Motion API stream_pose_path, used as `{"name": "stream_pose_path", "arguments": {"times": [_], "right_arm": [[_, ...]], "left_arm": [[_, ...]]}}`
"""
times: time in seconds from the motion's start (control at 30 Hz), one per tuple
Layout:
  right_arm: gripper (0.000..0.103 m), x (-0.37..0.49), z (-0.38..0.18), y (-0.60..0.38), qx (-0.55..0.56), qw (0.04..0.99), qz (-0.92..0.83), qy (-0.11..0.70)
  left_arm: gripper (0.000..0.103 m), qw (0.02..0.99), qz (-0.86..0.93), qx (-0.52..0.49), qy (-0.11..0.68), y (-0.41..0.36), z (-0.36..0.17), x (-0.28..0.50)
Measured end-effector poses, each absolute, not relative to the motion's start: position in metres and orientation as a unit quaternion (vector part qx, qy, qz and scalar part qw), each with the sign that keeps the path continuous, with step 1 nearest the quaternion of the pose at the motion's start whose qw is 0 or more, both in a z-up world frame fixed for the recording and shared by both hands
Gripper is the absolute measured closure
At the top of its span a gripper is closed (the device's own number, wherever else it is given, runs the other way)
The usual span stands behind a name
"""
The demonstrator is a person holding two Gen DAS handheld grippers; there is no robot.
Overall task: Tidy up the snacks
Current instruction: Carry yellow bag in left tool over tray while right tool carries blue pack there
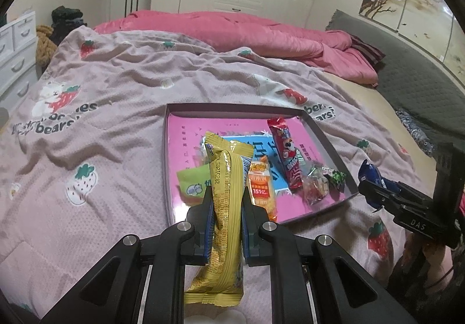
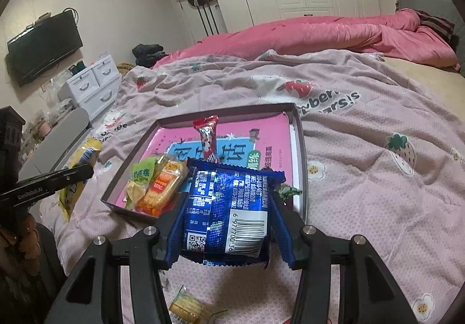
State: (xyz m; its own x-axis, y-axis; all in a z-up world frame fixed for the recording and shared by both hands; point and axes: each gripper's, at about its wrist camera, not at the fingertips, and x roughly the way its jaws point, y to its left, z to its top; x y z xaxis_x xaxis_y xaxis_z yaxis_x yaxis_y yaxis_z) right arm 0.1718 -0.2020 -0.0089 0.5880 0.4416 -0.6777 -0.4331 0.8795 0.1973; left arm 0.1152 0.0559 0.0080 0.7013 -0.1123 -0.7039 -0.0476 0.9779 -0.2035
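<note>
My left gripper (image 1: 226, 196) is shut on a long yellow snack bar (image 1: 225, 207), held upright just before the near edge of the pink-lined box (image 1: 319, 132). My right gripper (image 2: 226, 205) is shut on a blue foil snack pack (image 2: 229, 207) near the box's (image 2: 299, 149) front corner. The box holds a red stick pack (image 1: 286, 155), an orange cracker pack (image 1: 261, 187), a green pack (image 1: 193, 184), a clear candy bag (image 1: 315, 187) and a green sweet (image 1: 337, 178). The right gripper with its blue pack (image 1: 370, 178) shows at the right of the left wrist view.
The box lies on a pink strawberry-print blanket (image 1: 116, 120) on a bed. A rolled pink duvet (image 1: 232, 30) lies behind. A small gold pack (image 2: 189, 308) lies on the blanket below my right gripper. White drawers (image 2: 93, 85) stand at the left.
</note>
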Motion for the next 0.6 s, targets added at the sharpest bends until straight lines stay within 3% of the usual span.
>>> {"name": "stream_pose_path", "arguments": {"times": [0.6], "right_arm": [[0.050, 0.175, 0.004, -0.207, 0.021, 0.903, 0.250, 0.350]], "left_arm": [[0.087, 0.921, -0.023, -0.103, 0.376, 0.045, 0.013, 0.132]]}}
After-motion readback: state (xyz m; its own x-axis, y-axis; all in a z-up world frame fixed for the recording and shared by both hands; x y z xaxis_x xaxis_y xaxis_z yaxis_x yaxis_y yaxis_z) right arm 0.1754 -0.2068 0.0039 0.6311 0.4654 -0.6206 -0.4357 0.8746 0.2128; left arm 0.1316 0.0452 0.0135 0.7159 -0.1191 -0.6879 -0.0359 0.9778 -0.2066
